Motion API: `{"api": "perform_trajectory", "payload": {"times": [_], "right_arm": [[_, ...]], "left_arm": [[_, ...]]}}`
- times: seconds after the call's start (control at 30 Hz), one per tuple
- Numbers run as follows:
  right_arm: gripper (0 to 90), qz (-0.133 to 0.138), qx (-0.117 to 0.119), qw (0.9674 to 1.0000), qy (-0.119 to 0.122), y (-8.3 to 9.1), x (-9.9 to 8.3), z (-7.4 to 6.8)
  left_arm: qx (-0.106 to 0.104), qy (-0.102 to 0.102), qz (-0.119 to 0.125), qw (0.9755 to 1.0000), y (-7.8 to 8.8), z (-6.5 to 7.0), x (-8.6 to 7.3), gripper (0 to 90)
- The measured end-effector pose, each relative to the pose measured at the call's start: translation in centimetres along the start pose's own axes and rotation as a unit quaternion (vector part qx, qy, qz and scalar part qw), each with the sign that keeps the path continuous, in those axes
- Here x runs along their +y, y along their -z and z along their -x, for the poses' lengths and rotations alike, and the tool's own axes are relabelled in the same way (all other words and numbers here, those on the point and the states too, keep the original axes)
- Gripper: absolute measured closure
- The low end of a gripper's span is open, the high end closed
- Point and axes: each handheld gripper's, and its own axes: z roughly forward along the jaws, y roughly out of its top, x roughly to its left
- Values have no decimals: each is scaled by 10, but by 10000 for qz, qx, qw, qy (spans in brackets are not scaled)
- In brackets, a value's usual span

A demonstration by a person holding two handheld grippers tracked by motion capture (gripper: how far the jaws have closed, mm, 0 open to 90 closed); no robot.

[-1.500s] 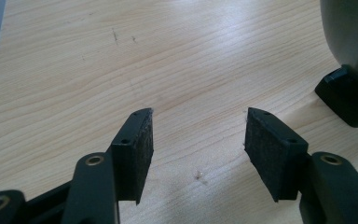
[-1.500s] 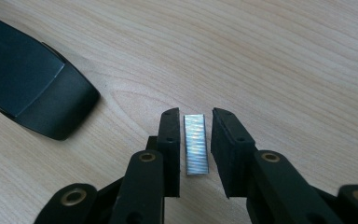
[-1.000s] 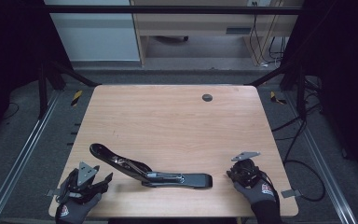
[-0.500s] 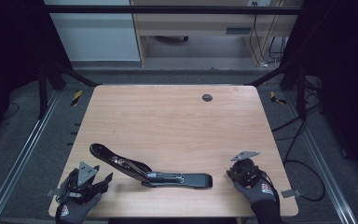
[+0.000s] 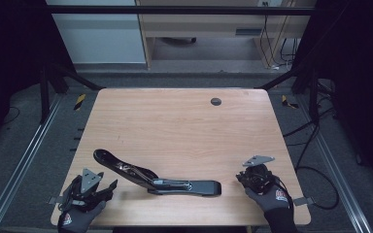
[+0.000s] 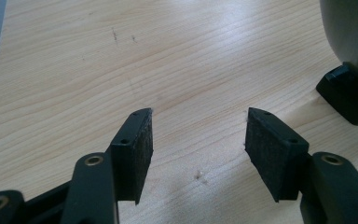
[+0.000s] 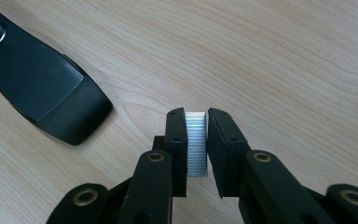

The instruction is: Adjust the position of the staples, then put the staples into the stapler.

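While the right tool (image 7: 196,122) pinches a strip of staples (image 7: 196,142) and the left tool (image 6: 198,126) rests spread on the surface (image 5: 175,126), loading seems underway; next, the strip must reach the open stapler (image 5: 158,175).

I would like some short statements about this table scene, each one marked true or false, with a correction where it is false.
1. The right gripper holds a strip of staples between its jaws. True.
2. The left gripper is clamped on the stapler. False: its jaws stand open over bare wood.
3. The stapler lies opened out on the table. True.
4. The stapler lies between the two grippers in the high view. True.
5. The staples already sit inside the stapler. False: the right gripper holds them beside it.
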Motion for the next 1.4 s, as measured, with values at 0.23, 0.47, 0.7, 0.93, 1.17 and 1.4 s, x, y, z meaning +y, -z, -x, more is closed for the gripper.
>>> {"api": "perform_trajectory", "payload": {"times": [0.23, 0.47, 0.7, 0.93, 1.17, 1.4], "right_arm": [[785, 96, 83, 9999, 62, 4, 3, 0], [785, 246, 215, 9993, 202, 12, 9, -2], [785, 427, 291, 9982, 310, 21, 16, -1], [785, 583, 347, 9967, 442, 29, 30, 0], [785, 808, 493, 9934, 645, 36, 51, -8], [785, 929, 630, 9901, 840, 39, 67, -19]], "left_arm": [[-5, -7, -5, 10000, 0, 0, 0, 414], [-32, 50, -5, 10000, -1, -2, -1, 414], [-15, 97, -30, 9999, -3, -4, -1, 412], [8, 128, -92, 9999, -6, -5, -1, 412], [-33, 154, -132, 9998, -8, -6, -1, 411], [-23, 182, -101, 9998, -7, -7, -1, 410]]}}
